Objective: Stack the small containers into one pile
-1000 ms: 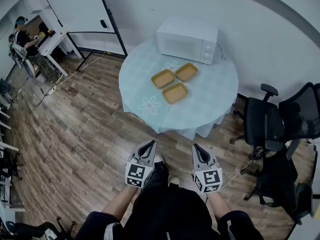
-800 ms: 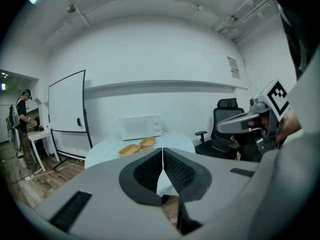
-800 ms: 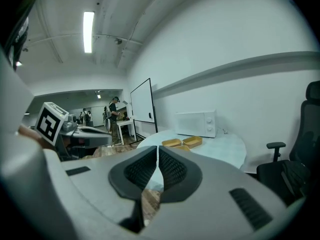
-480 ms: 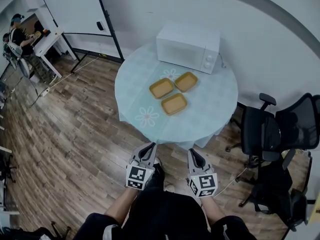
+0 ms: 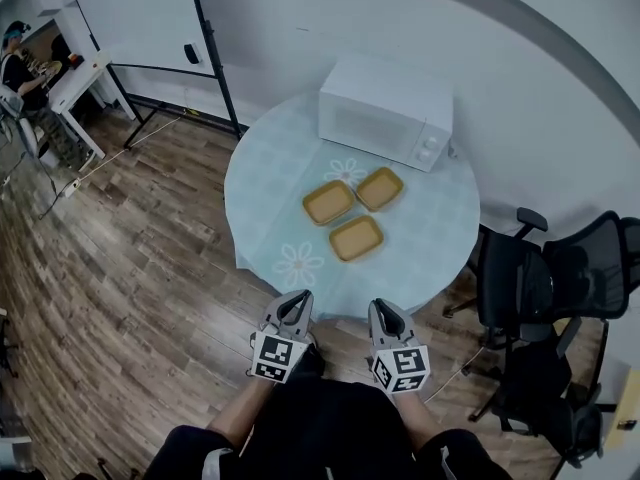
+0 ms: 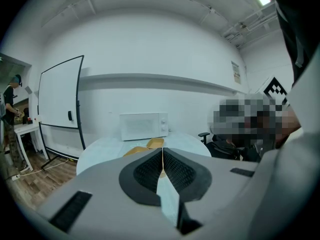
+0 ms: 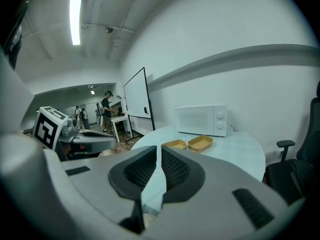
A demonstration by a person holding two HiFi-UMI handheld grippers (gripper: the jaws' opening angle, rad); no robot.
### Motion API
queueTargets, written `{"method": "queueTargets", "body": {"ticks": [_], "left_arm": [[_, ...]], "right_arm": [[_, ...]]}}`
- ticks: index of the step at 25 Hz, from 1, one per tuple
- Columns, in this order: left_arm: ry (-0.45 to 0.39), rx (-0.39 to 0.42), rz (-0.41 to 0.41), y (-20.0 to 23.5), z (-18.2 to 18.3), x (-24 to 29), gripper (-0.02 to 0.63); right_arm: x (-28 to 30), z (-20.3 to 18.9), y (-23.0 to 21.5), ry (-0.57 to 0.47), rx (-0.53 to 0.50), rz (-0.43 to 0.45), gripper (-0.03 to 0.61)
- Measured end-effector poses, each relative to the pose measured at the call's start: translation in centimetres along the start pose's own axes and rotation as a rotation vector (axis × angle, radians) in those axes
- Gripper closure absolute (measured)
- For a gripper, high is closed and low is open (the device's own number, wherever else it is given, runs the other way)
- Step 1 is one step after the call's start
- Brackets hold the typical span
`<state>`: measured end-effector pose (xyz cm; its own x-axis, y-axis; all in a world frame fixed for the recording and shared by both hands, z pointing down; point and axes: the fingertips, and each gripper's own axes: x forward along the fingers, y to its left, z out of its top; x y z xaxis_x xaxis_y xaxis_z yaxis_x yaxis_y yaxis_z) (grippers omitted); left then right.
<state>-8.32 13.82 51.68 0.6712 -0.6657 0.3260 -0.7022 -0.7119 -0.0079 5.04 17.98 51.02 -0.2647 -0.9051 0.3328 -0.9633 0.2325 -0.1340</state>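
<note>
Three small tan containers lie side by side on the round table (image 5: 270, 188): one at the left (image 5: 328, 202), one at the back right (image 5: 380, 188), one nearest me (image 5: 356, 238). None is stacked on another. My left gripper (image 5: 297, 300) and right gripper (image 5: 379, 309) are held low in front of my body, short of the table's near edge, both shut and empty. In the left gripper view the containers (image 6: 150, 145) peek over the closed jaws. Two containers (image 7: 192, 144) show in the right gripper view.
A white microwave (image 5: 385, 111) stands at the back of the table. Black office chairs (image 5: 545, 288) crowd the right side. A whiteboard on a stand (image 5: 150, 18) is at the back left, with a person at a desk (image 5: 25, 68) beyond. Wood floor lies to the left.
I have walked closer to the table; it and the containers now sit lower and nearer in the head view. Both grippers stay shut and have come slightly closer together.
</note>
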Motion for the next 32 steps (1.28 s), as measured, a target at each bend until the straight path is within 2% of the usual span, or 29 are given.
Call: {"method": "queueTargets", "body": {"ticks": [8,16,25,32], "left_arm": [[0.035,0.004,-0.056,4.1,-1.3,2.2,0.598],[0.064,-0.034,-0.084,4.9,-1.8,4.7,0.598],[0.102,-0.045,-0.057,5.8,-1.0,8.3,0.598],[0.112,-0.022,-0.019,6.5,0.9,12.4,0.598]], "right_arm": [[5.3,0.8,0.7,0.028,0.022,-0.049,0.551],[8.4,1.1,-0.4,0.048,0.015,-0.054,0.551],[11.4,1.4,-4.2,0.065,0.041,-0.034,0.551],[13.9,1.9,-8.5,0.066,0.041,0.001,0.551]]}}
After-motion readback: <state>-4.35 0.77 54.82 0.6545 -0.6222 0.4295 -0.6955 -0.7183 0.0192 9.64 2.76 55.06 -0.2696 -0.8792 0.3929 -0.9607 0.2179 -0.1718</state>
